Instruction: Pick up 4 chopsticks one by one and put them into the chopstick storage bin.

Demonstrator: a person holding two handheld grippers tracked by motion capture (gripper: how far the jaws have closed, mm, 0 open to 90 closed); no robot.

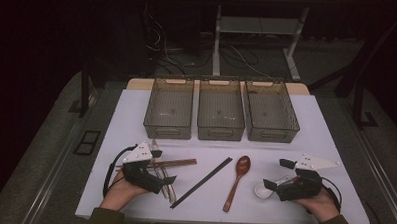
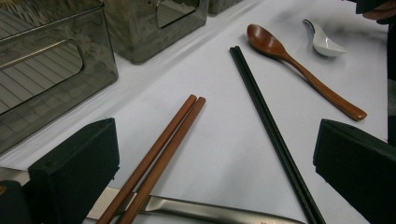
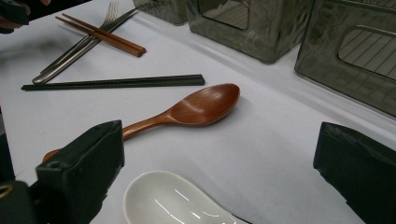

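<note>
Sorting looks unstarted: 3 smoky plastic bins sit empty; left gripper gapes over brown wooden chopsticks, right gripper gapes over white ceramic spoon.

Table: three bins stand in a row along the far side, namely left bin, middle bin and right bin, each just beside the next. Nearer the person, from left to right: fork with wooden chopsticks lying crosswise over it; black chopsticks lying on a slant; wooden spoon, bowl toward the bins; ceramic soup spoon at the right. Left gripper sits over the fork; right gripper sits over the soup spoon.
</note>
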